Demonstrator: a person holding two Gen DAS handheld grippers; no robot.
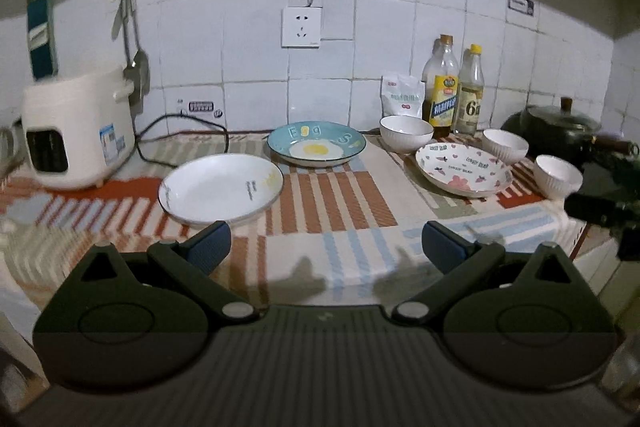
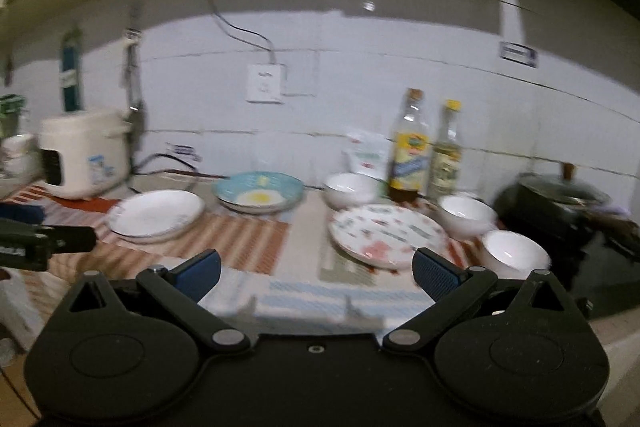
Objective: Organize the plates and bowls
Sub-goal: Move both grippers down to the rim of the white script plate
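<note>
Three plates lie on the patterned cloth: a white plate at left, a blue egg-print plate behind it, and a pink-patterned plate at right. Three white ribbed bowls stand around the patterned plate: one behind, one at right rear, one at right front. My left gripper is open and empty, just short of the white plate. My right gripper is open and empty, in front of the patterned plate.
A white rice cooker with a black cord stands at the left. Two bottles and a white pouch stand against the tiled wall. A dark lidded pot sits on the stove at the right. The counter edge runs just below the grippers.
</note>
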